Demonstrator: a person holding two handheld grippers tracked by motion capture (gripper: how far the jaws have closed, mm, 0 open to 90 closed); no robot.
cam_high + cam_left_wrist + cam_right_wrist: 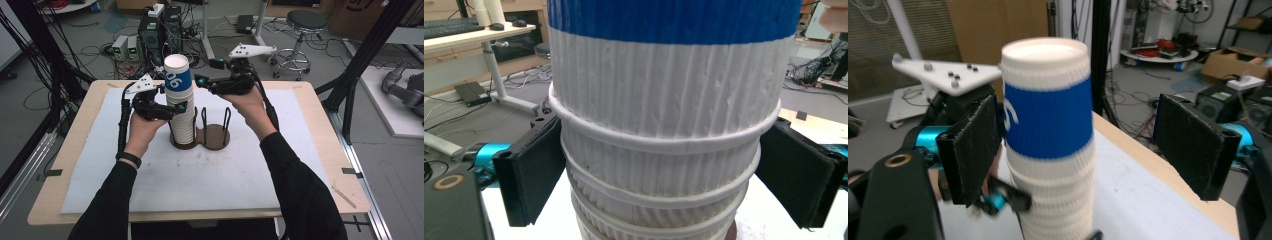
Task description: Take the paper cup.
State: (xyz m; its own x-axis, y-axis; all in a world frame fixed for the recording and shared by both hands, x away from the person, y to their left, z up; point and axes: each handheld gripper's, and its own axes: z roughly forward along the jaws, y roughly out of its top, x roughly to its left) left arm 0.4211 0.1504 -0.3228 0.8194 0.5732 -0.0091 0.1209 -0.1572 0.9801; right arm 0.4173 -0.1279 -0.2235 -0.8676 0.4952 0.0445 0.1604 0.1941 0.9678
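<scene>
A tall stack of white ribbed paper cups (183, 120) stands in the left ring of a brown wire-post holder (216, 138) on the white mat. The top cup (178, 77) carries a blue band with white digits. My left gripper (176, 107) is shut on the stack at mid height. In the left gripper view both pads (531, 180) press the cup walls just under a rim (664, 142). My right gripper (199, 82) hovers at the top cup's right side, open. In the right gripper view its jaws (1083, 150) straddle the blue-banded cup (1048, 120), with a clear gap at the right pad (1193, 145).
The holder's right ring is bare between its wire posts (226, 120). The white mat (200, 175) covers most of the wooden table (325, 125). Beyond the far edge are computer boxes (160, 30), cables and a stool (302, 22). Black frame posts (360, 65) rise at the right.
</scene>
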